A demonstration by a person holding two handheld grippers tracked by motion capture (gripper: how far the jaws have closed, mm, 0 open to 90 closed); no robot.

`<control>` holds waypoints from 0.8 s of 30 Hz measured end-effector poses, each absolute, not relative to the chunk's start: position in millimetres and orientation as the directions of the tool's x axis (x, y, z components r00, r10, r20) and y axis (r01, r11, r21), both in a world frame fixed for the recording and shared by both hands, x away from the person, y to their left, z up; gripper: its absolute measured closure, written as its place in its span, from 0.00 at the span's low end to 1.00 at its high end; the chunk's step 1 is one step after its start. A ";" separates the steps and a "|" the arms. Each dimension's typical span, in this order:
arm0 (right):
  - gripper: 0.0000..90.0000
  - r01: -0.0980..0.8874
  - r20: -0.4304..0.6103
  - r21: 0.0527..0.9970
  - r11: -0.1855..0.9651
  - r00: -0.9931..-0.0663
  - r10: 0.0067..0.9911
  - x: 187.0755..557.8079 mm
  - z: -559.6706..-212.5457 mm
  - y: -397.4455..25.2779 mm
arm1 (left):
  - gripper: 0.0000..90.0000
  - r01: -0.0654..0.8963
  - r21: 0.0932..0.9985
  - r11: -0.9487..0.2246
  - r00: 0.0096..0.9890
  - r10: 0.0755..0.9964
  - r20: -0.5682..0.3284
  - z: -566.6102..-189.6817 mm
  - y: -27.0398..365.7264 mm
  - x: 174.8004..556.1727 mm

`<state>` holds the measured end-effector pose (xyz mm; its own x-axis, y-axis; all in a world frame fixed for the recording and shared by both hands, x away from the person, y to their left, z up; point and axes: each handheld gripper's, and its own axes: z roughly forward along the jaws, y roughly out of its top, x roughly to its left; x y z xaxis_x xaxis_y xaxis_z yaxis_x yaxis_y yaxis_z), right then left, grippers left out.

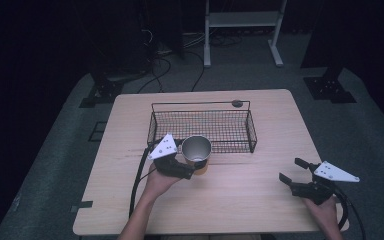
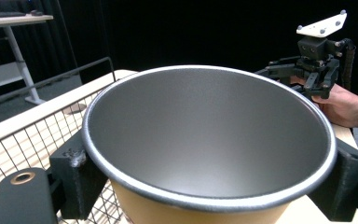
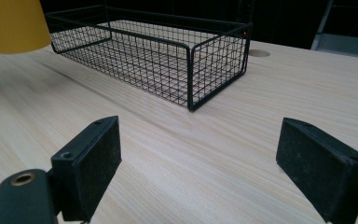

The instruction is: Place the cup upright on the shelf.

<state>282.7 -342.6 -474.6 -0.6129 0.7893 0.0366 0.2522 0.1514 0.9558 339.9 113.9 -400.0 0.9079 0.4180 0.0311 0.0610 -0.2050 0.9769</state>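
Cup fills frame centre, pinched by left gripper | step: carry to basket | next: lift over rim | right gripper jaws spread, lower right.

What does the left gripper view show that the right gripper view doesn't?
Left gripper view alone: the cup's grey metal inside and rim, clamped between that hand-held gripper's jaws, plus the other hand-held gripper open in a hand across the table.

Right gripper view alone: the whole wire basket, holding nothing, and two wide-apart jaws gripping nothing.

Both: the yellow cup wall, basket mesh, wooden table.
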 end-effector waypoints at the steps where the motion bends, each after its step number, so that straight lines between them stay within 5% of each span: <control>1: 0.14 0.251 0.036 0.956 0.152 -0.613 0.789 282.7 -474.5 -342.6 | 0.14 0.056 0.977 -0.207 0.909 0.415 0.035 -395.6 113.3 341.9; 24: 0.14 0.252 0.034 0.955 0.156 -0.616 0.787 282.8 -474.7 -342.1 | 0.14 0.031 0.981 -0.193 0.916 0.398 0.049 -358.8 109.1 373.3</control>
<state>282.8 -342.1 -474.7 -0.6163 0.7868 0.0339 0.2520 0.1562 0.9550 373.3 109.1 -358.8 0.9159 0.3983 0.0492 0.0314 -0.1932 0.9807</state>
